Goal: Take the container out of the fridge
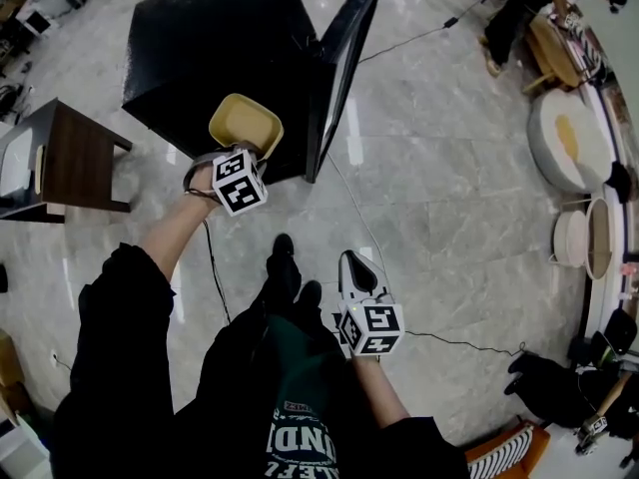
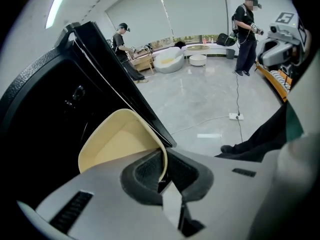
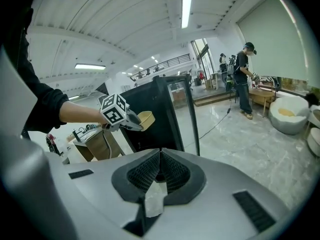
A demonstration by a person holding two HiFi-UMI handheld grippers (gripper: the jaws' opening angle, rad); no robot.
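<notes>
The container (image 1: pixel 245 123) is a cream-yellow shallow tub held in the air in front of the black fridge (image 1: pixel 215 43), whose door (image 1: pixel 344 63) stands open. My left gripper (image 1: pixel 257 152) is shut on the tub's near rim. In the left gripper view the rim of the container (image 2: pixel 117 139) runs between the closed pads of my left gripper (image 2: pixel 164 166). My right gripper (image 1: pixel 351 262) hangs low by the person's legs, pointing toward the fridge door, shut with nothing in it. The right gripper view shows its pads (image 3: pixel 170 171) meeting, and the container (image 3: pixel 145 118) beyond.
A wooden side table (image 1: pixel 60 158) stands left of the fridge. Cables (image 1: pixel 439 339) trail over the marble floor, with a power strip (image 2: pixel 234 116). White round seats (image 1: pixel 564 138) line the right side. Other people (image 2: pixel 245 34) work farther off.
</notes>
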